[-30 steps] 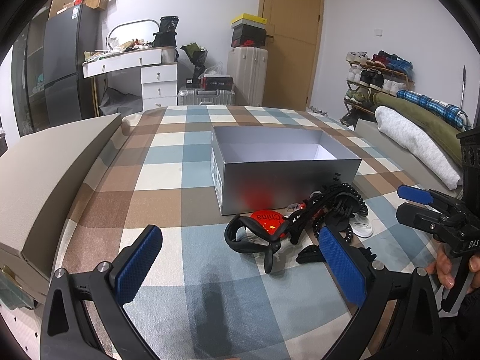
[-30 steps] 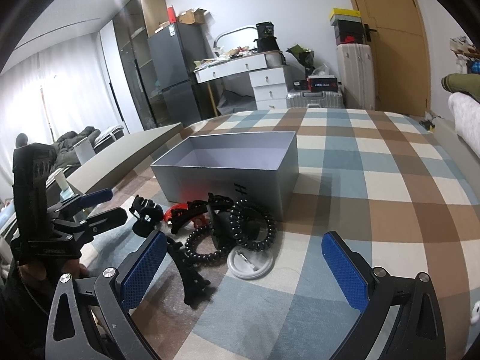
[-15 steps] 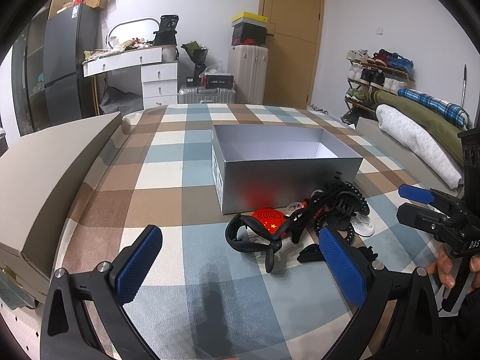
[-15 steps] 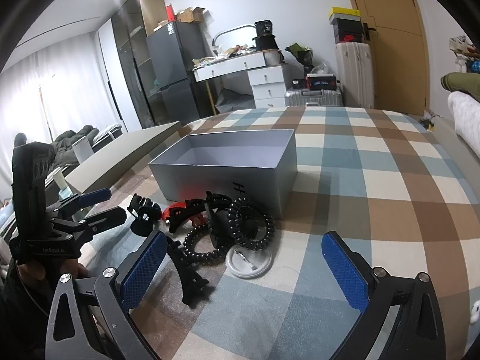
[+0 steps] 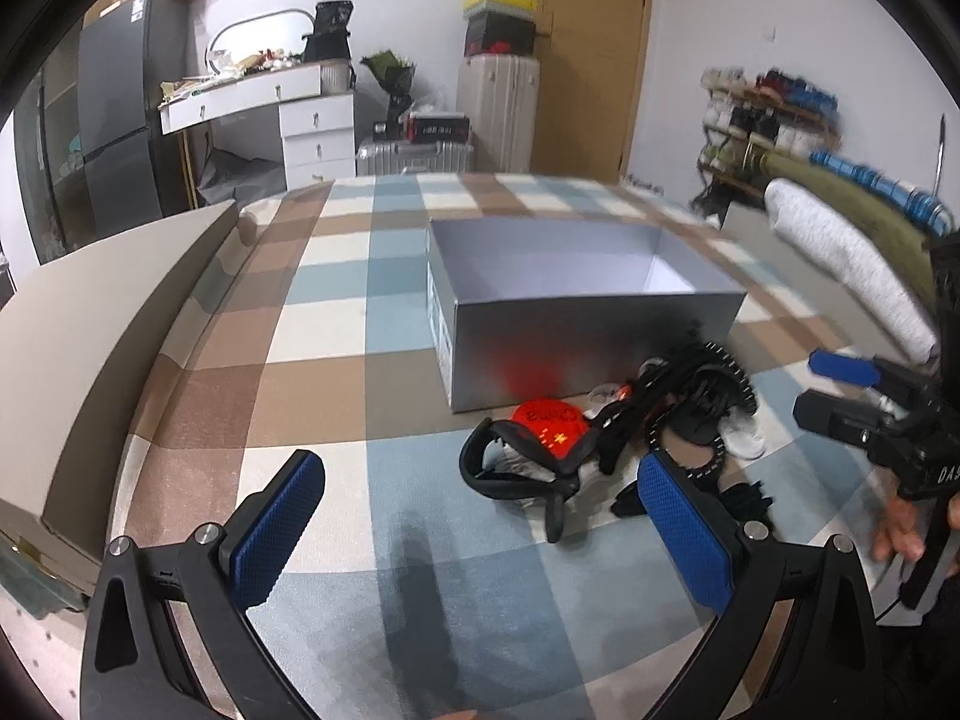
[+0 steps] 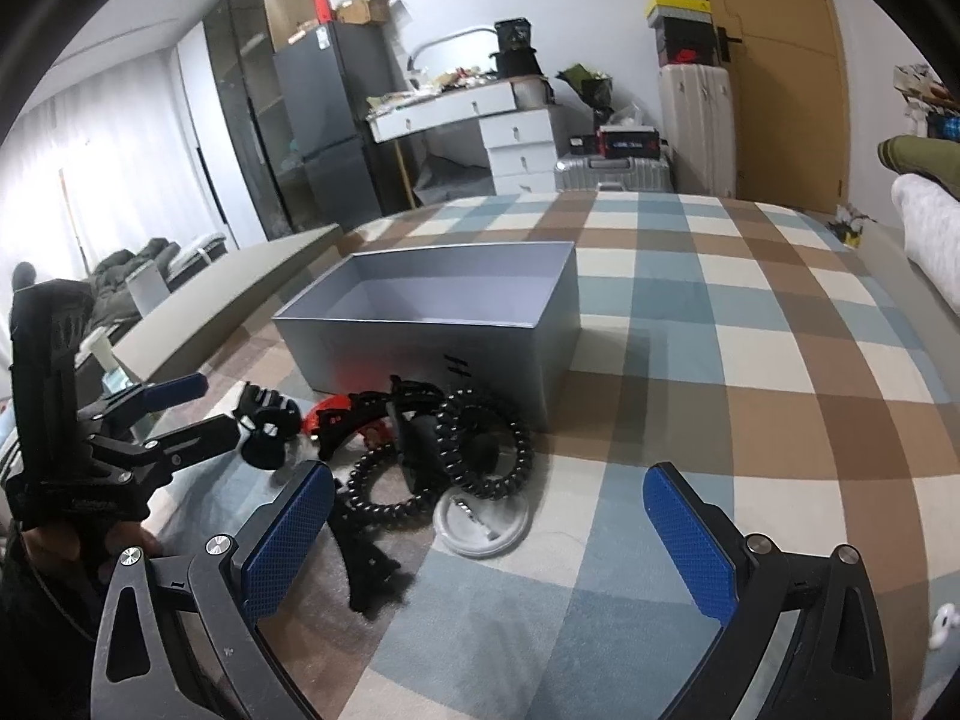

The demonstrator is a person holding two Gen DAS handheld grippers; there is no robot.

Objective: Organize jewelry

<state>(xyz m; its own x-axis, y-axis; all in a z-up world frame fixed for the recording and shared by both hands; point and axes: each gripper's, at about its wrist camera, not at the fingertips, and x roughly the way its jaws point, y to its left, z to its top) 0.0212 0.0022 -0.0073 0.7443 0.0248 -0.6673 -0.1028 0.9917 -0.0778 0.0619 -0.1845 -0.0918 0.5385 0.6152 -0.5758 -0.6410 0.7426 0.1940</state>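
both claws wide open, holding nothing: left gripper (image 5: 480,516), right gripper (image 6: 489,519). hair accessories (image 6: 432,450) piled against the empty box (image 6: 444,306). pick one piece from the pile edge, avoid snagging coils.

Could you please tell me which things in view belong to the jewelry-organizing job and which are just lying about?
Belongs to the job:
grey box, open
pile of black accessories before it
red badge
white round disc
left tool, right tool, both open

Lying about:
white earbud
suitcases
dresser
fridge
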